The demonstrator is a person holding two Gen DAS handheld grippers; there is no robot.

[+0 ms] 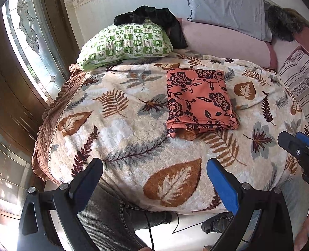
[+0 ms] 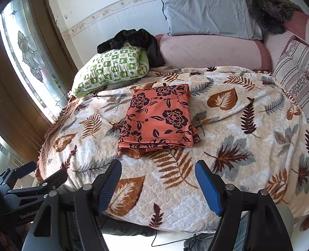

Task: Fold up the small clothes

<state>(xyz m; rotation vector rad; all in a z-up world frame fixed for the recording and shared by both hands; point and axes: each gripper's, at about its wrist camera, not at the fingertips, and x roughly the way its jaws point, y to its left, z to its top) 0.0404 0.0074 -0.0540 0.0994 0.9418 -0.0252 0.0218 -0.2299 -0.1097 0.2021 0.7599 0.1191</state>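
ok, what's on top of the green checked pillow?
A crumpled black garment lies on the green checked pillow, draped off its far right end toward the pink bolster. What kind of garment it is can't be told, and the pillow's top edge under it is covered.

You have a leaf-print blanket over the bed. At its far-left corner lies a green pillow with black cloth on top; beyond it a grey pillow leans against the wall.

Both wrist cameras are looking steeply down over the near edge of the bed, side by side, each facing the wall, both taking in the folded floral cloth at close range
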